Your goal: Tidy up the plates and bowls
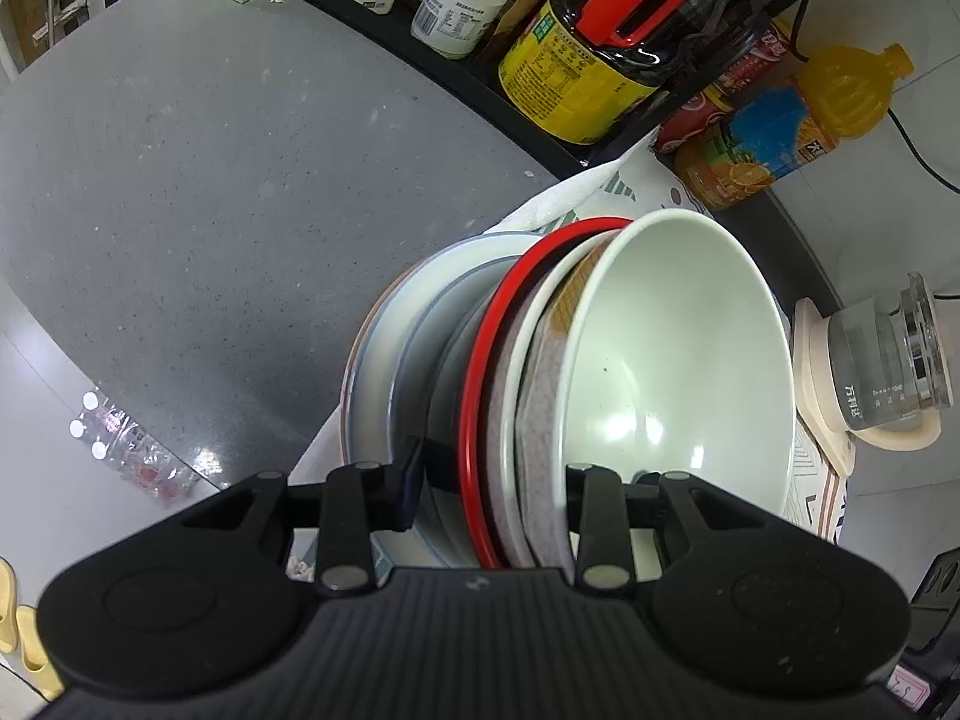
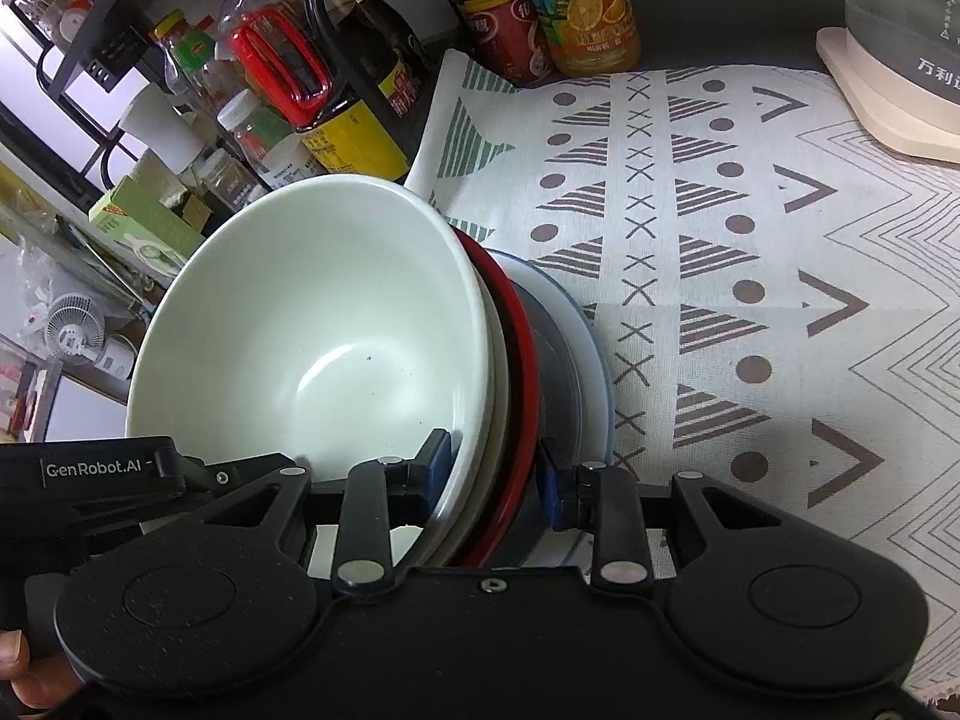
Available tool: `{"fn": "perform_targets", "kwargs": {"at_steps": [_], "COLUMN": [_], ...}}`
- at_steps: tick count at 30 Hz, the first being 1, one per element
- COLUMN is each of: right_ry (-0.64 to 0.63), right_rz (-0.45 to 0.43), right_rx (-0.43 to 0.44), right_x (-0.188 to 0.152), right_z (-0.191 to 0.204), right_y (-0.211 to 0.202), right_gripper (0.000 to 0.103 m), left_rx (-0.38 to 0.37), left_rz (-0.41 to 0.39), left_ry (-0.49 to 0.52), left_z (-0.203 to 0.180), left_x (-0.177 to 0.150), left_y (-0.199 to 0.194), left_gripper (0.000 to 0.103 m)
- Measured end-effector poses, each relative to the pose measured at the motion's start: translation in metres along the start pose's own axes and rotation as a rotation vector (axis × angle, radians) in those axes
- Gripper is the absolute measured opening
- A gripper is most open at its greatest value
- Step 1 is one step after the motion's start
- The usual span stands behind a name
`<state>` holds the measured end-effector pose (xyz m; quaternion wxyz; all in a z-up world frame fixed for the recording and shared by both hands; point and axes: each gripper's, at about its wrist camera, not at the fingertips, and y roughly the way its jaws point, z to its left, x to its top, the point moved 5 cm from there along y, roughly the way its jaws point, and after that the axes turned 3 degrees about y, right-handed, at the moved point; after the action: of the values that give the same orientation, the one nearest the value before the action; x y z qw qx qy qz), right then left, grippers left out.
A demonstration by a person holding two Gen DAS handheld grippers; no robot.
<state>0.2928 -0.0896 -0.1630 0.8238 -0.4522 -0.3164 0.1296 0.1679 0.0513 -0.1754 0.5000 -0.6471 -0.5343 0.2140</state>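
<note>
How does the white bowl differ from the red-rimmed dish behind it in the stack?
The white bowl is deep and pale all over; the red-rimmed dish has a bright red edge and looks shallower. The white bowl sits at the open front of the stack, its inside fully visible; the red-rimmed dish shows only its rim. Both stand tilted on edge, clamped by both grippers.

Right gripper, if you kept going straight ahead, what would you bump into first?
The right gripper already straddles the stacked dishes, so it would probably push deeper onto the white bowl and red-rimmed plate first.
</note>
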Motion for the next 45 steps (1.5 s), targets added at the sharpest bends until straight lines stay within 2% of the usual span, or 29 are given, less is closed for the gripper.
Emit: {"fn": "perform_targets", "kwargs": {"at_steps": [6,8,9,12,15,17,21,23,25,28,32,38,41,45], "right_ry": [-0.015,-0.032,-0.033,-0.067,-0.088,-0.100,-0.107,-0.122,-0.136,-0.123,-0.097,-0.046,-0.029,-0.046], "right_rz": [-0.001,0.001,-0.002,-0.035,-0.073,-0.089,-0.119,-0.134,-0.152,-0.159,-0.178,-0.216,-0.240,-0.306], "right_rx": [-0.010,-0.010,0.006,0.000,0.007,0.012,0.020,0.029,0.033,0.025,0.023,-0.009,-0.037,-0.105], "right_x": [0.003,0.003,0.003,0.006,0.007,0.005,0.001,-0.001,-0.002,-0.005,-0.011,-0.022,-0.024,-0.029], "right_z": [0.004,0.006,0.007,0.009,0.008,0.006,-0.001,-0.004,-0.008,-0.019,-0.033,-0.048,-0.049,-0.042], "right_y": [0.000,-0.002,-0.004,-0.014,-0.028,-0.037,-0.053,-0.063,-0.073,-0.084,-0.097,-0.116,-0.125,-0.141], "right_gripper": [0.032,0.037,0.043,0.044,0.044,0.047,0.061,0.065,0.071,0.073,0.073,0.081,0.084,0.092], "left_rx": [0.000,0.010,0.009,0.040,0.052,0.064,0.083,0.094,0.115,0.128,0.150,0.151,0.128,0.102], "left_rz": [0.005,0.016,0.012,-0.029,-0.023,-0.037,-0.065,-0.085,-0.108,-0.135,-0.146,-0.154,-0.161,-0.176], "left_ry": [0.002,-0.005,-0.002,0.049,0.047,0.051,0.076,0.092,0.090,0.099,0.125,0.188,0.217,0.291], "left_z": [0.002,0.002,0.001,-0.005,-0.009,-0.011,-0.021,-0.025,-0.027,-0.032,-0.039,-0.052,-0.058,-0.064], "left_x": [0.000,-0.001,-0.001,-0.001,-0.001,-0.003,-0.009,-0.013,-0.017,-0.025,-0.036,-0.048,-0.049,-0.048], "left_y": [0.004,0.005,0.004,-0.003,-0.006,-0.011,-0.019,-0.024,-0.031,-0.042,-0.054,-0.065,-0.069,-0.077], "left_gripper": [0.032,0.032,0.033,0.037,0.037,0.039,0.052,0.058,0.069,0.078,0.079,0.080,0.081,0.085]}}
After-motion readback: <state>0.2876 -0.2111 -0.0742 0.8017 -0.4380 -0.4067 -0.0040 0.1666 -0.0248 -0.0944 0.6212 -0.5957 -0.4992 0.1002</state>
